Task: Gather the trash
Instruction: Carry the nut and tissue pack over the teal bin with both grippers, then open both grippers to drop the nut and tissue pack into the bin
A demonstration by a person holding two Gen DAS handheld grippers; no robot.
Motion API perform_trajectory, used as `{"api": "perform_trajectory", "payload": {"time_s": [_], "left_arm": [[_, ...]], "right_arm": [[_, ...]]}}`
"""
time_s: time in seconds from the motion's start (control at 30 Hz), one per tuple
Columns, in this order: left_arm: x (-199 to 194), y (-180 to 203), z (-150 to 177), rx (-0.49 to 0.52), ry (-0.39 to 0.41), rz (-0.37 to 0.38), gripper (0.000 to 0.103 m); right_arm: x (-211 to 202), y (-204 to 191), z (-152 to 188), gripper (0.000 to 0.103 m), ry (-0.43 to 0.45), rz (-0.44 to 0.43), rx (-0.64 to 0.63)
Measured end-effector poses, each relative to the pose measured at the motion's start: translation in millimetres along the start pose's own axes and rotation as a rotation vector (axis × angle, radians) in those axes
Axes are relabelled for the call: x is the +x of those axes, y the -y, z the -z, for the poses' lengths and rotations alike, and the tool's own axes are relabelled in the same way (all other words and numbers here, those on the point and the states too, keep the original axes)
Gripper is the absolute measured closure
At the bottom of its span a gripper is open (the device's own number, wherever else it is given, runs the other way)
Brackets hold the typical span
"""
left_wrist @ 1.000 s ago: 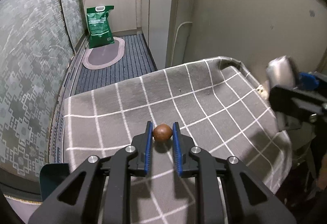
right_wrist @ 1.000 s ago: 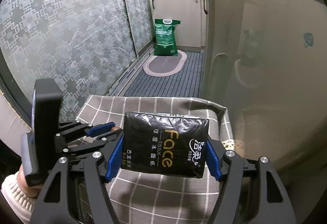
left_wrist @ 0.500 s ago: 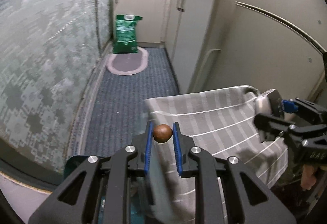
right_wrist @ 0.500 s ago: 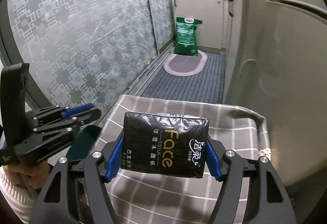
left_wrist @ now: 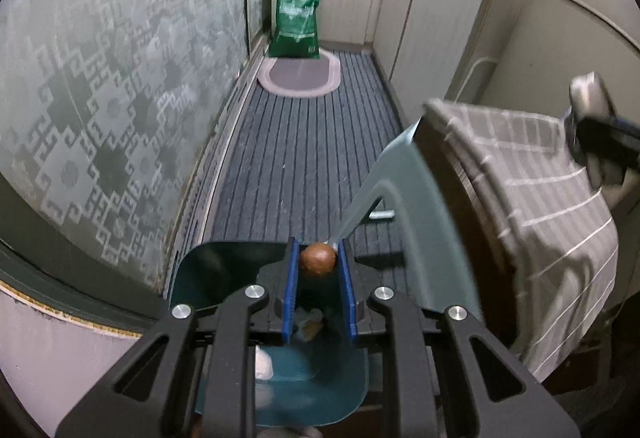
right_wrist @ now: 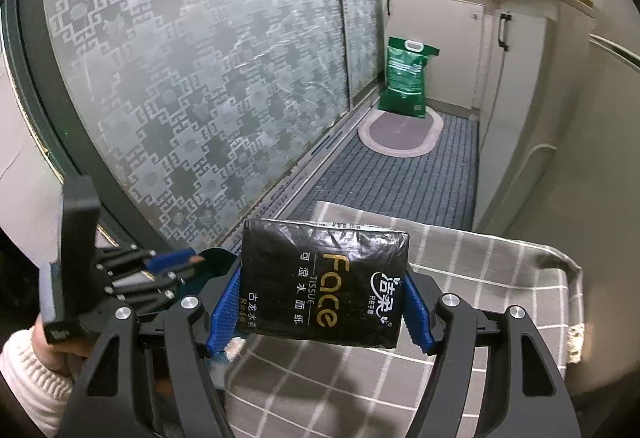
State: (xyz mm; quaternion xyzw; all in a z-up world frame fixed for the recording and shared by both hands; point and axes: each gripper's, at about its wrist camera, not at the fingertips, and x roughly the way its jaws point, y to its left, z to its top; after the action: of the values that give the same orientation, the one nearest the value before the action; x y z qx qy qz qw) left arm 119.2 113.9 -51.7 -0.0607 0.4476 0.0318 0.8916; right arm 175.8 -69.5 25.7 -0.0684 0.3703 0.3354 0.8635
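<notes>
Small round brown nut (left_wrist: 317, 258) clamped in my left gripper (left_wrist: 318, 270), above the open dark-green plastic bin (left_wrist: 224, 270), past the checked grey tablecloth's (right_wrist: 460, 250) edge. Right gripper (right_wrist: 320, 302) grips black tissue pack (right_wrist: 324, 278) over cloth. Striped floor (left_wrist: 300, 158) ahead open.
</notes>
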Motion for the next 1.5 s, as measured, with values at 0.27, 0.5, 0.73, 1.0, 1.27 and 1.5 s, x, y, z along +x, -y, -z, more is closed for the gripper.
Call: {"api": "perform_trajectory", "payload": {"time_s": [0.27, 0.5, 0.73, 1.0, 1.27, 1.5], "left_arm": [[14, -24, 17, -0.017, -0.056, -0.026, 0.071], [-6, -52, 23, -0.054, -0.027, -0.04, 0.071], [-45, -76, 23, -0.098, 0.041, -0.046, 0.071], [-88, -99, 22, -0.143, 0.129, -0.052, 0.068], [-111, -116, 28, -0.164, 0.169, -0.063, 0.066], [-125, -121, 31, -0.157, 0.196, -0.062, 0.066]], "right_arm": [[21, -35, -10, 0.034, -0.016, -0.043, -0.03], [46, -68, -10, 0.034, -0.059, -0.07, -0.08], [73, -93, -5, 0.034, -0.112, -0.076, -0.115], [111, -124, 11, 0.034, -0.207, -0.097, -0.159], [145, -152, 39, 0.033, -0.321, -0.134, -0.199], [165, -165, 58, 0.03, -0.403, -0.139, -0.213]]}}
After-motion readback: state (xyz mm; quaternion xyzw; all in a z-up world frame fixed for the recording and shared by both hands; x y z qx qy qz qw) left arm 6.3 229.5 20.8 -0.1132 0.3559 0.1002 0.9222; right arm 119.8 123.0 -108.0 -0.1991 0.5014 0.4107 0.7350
